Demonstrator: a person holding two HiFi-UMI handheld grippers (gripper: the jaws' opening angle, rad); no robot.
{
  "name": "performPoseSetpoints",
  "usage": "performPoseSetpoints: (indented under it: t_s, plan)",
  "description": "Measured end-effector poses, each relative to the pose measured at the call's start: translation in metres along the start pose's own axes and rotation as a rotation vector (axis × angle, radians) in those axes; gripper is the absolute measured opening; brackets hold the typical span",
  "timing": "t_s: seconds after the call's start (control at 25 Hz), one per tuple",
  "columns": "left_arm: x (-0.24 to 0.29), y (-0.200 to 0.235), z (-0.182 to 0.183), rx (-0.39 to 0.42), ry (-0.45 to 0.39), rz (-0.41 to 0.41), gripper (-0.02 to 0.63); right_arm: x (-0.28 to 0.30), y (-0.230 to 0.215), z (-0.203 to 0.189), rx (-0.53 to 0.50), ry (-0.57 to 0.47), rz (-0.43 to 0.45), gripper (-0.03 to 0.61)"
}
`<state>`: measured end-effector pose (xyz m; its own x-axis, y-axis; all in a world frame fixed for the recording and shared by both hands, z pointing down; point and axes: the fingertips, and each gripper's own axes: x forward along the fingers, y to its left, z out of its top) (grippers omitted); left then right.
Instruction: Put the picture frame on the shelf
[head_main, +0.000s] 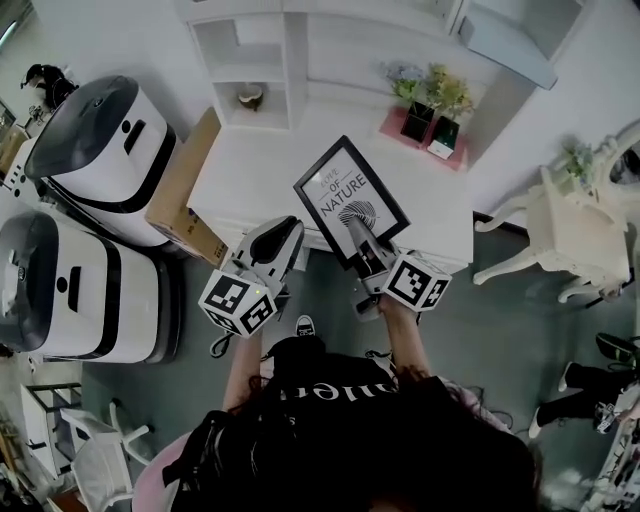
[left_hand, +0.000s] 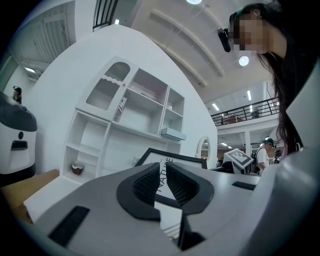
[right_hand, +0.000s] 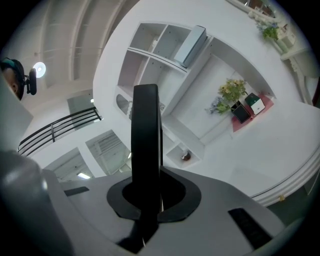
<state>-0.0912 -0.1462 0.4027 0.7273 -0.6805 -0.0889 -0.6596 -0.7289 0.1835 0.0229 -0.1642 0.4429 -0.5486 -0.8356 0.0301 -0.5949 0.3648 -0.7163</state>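
The picture frame (head_main: 350, 200) is black-rimmed with a white print of a fingerprint and lettering. It is held tilted above the white desk top (head_main: 250, 170). My right gripper (head_main: 358, 232) is shut on its lower edge. In the right gripper view the frame (right_hand: 146, 135) appears edge-on as a dark bar between the pads. My left gripper (head_main: 288, 232) hangs just left of the frame, shut and holding nothing. In the left gripper view its pads (left_hand: 147, 181) nearly meet, and the frame (left_hand: 172, 159) stands beyond them. The white shelf unit (head_main: 250, 60) with open cubbies rises at the back of the desk.
Potted flowers on a pink tray (head_main: 430, 125) stand at the desk's back right. A small brown bowl-like thing (head_main: 250, 97) sits in a lower cubby. A cardboard box (head_main: 185, 190) and two white rounded machines (head_main: 100, 150) flank the left side. A white chair (head_main: 570, 230) stands right.
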Motion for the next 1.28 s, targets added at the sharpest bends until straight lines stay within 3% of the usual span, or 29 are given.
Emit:
performPoseSetpoints:
  t_s: [0.36, 0.72, 1.16, 1.28]
  plan:
    - [0.023, 0.073, 0.012, 0.0, -0.005, -0.064, 0.051, 0.071, -0.005, 0.018, -0.021, -0.046, -0.038, 0.052]
    - [0.042, 0.092, 0.009, -0.026, 0.019, -0.083, 0.051, 0.1, -0.011, 0.056, 0.006, -0.063, -0.032, 0.052]
    - [0.091, 0.106, 0.03, 0.006, 0.001, -0.087, 0.051, 0.142, -0.002, 0.173, -0.062, -0.126, 0.097, 0.052]
    - [0.116, 0.109, 0.042, 0.019, -0.019, -0.108, 0.051, 0.159, -0.005, 0.204, -0.03, -0.134, 0.125, 0.052]
